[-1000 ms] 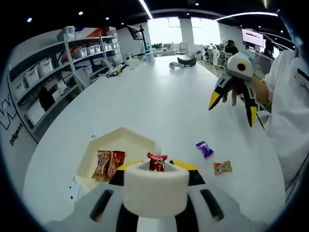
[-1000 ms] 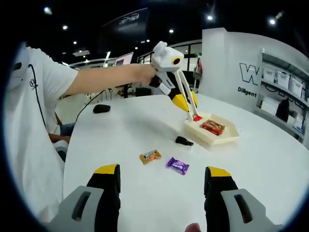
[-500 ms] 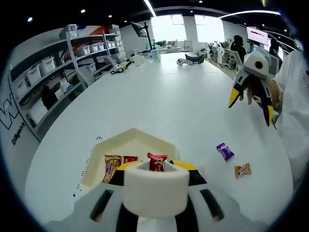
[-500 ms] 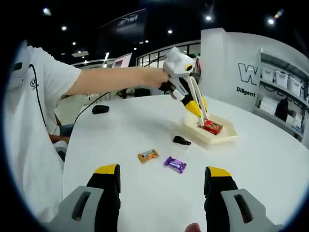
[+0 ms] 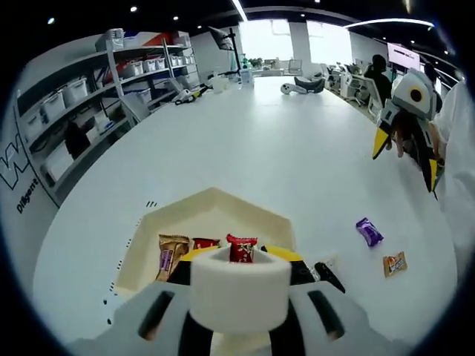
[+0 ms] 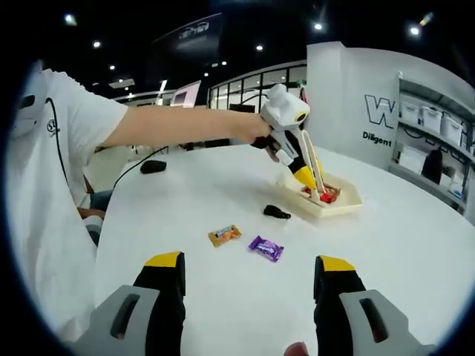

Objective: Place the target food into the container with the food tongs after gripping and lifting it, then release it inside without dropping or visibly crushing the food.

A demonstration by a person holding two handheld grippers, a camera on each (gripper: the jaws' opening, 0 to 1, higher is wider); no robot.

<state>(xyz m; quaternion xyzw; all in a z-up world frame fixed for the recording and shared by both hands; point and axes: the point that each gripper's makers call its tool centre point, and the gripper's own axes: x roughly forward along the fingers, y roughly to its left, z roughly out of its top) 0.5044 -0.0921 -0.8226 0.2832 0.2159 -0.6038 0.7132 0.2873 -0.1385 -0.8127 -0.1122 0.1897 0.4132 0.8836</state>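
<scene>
My left gripper (image 5: 241,256) is shut on white food tongs (image 6: 317,170), and the tong tips pinch a red-wrapped candy (image 5: 241,248). In the right gripper view the tong tips and the candy (image 6: 325,197) reach down inside the cream hexagonal tray (image 6: 352,202). A brown-wrapped candy (image 5: 171,254) and a red one (image 5: 204,243) lie in that tray (image 5: 215,209). My right gripper (image 6: 249,285) stands open above the table with nothing between its jaws. It also hangs open at the right of the left gripper view (image 5: 406,158).
On the white table (image 6: 415,252) lie a purple candy (image 6: 265,247), an orange candy (image 6: 225,235) and a small black object (image 6: 276,212) beside the tray. A person's arm in a white sleeve (image 6: 171,124) reaches across. Shelves with bins (image 5: 82,111) line the left side.
My left gripper has carried the tongs and the red candy from the tray's near edge to over and down into the tray. The right gripper has stayed open in place.
</scene>
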